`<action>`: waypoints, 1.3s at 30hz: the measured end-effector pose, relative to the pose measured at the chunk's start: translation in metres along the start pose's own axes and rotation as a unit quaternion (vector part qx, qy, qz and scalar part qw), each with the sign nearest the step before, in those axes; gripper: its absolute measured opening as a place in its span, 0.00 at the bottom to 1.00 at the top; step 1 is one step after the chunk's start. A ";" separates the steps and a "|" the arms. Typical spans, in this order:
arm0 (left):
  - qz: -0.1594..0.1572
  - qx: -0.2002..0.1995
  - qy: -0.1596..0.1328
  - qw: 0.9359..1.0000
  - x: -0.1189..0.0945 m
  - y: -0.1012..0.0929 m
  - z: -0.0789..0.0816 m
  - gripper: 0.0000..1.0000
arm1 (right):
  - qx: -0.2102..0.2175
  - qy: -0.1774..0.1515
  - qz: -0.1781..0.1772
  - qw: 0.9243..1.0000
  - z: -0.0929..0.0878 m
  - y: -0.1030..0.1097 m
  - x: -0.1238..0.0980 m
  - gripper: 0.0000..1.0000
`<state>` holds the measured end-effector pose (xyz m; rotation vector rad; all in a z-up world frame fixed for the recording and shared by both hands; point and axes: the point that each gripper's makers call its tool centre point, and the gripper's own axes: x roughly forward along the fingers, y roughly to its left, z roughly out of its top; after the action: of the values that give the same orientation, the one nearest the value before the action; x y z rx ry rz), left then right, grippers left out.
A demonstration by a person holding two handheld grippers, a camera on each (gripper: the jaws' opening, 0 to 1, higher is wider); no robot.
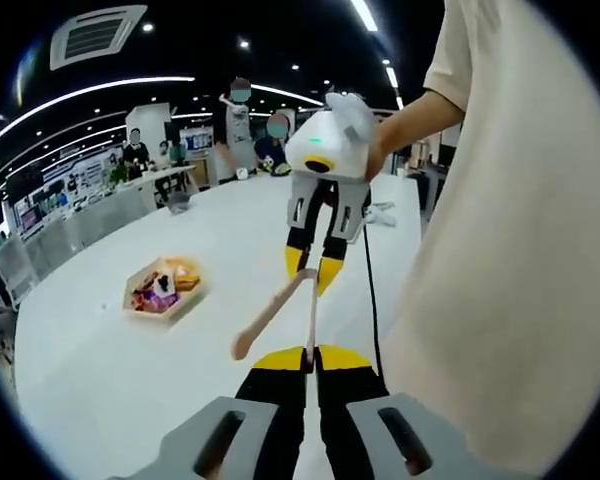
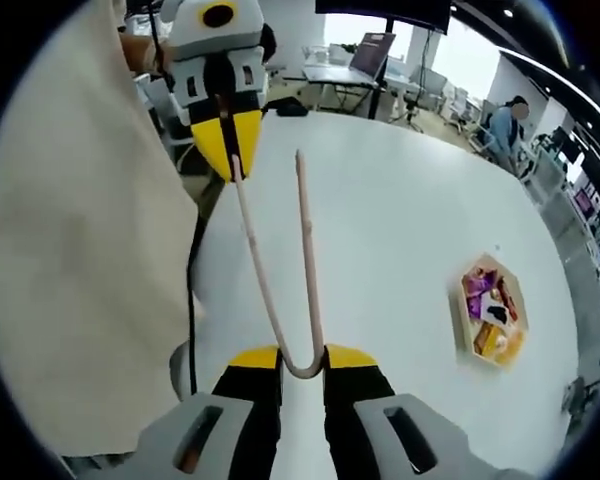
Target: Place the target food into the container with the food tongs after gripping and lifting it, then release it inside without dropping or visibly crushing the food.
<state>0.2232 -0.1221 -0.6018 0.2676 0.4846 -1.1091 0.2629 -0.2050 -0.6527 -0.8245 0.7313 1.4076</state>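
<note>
— Tongs [image 1: 275, 310] first: where are they in the left gripper view?

— Up off the bench [image 1: 100, 380], held between the two tools. The left tool [image 1: 307, 358] rises from the bottom edge, its yellow tips pressed narrow on the end of one pale arm of the tongs. That arm runs up to the right tool [image 1: 312, 268], which hangs point-down and pinches the bend. The other arm slants off to the left, its end free.

— And the container?

— The container [image 1: 130, 300] is a shallow six-sided tray on the white bench, well apart from the tongs and to their left. Food [image 1: 165, 285] in mixed colours lies inside; I cannot tell what the pieces are. A hand [image 1: 380, 150] grips the right tool, a beige shirt [image 1: 510, 300] takes up the right side, and a black cable [image 1: 370, 290] trails down beside it.

— Now the right gripper view.

— Here the right tool [image 2: 302, 358] has its jaws part-way closed with the U-shaped bend of the tongs [image 2: 307, 260] between the yellow tips. One arm leads up to the left tool [image 2: 230, 165], clamped on its end; the other stands free, touching nothing.

— The container here?

— To the right on the bench [image 2: 400, 230], the container [image 2: 458, 300] sits flat with the food [image 2: 490, 310] in it — nowhere near the tongs.
</note>
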 end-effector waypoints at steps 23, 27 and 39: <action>0.004 -0.013 0.080 0.997 0.049 0.016 -0.064 0.03 | 0.071 0.042 -0.027 0.996 -0.042 0.008 0.036 0.14; 0.006 -0.009 0.100 0.995 0.056 0.019 -0.075 0.03 | 0.081 0.043 -0.031 0.995 -0.047 0.008 0.041 0.14; -0.004 -0.024 0.134 0.991 0.071 0.026 -0.099 0.04 | 0.100 0.062 -0.039 0.992 -0.058 0.007 0.060 0.14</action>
<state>0.2485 -0.1238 -0.7241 0.3762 0.7508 -1.0728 0.2611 -0.2218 -0.7345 -0.7780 0.9103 1.1997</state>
